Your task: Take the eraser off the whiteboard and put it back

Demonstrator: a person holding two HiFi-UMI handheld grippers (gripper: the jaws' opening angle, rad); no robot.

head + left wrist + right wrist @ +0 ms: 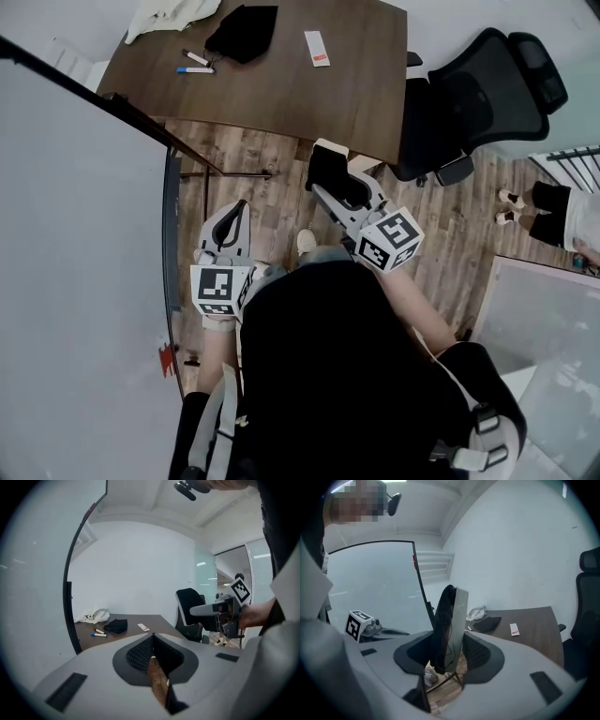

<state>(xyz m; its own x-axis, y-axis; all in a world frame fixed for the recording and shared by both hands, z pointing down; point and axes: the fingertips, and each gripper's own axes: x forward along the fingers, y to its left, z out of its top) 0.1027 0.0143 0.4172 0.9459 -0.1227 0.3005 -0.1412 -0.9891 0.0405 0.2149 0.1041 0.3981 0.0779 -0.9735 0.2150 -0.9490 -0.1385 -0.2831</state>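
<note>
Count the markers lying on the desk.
2. Both lie on the desk beside the black cloth: a blue-capped marker and a second marker just beyond it. The cloth could hide more.

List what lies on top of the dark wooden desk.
A crumpled white cloth, a black fabric bundle, two markers and a red-tipped white card. Anything under the fabrics is hidden.
</note>
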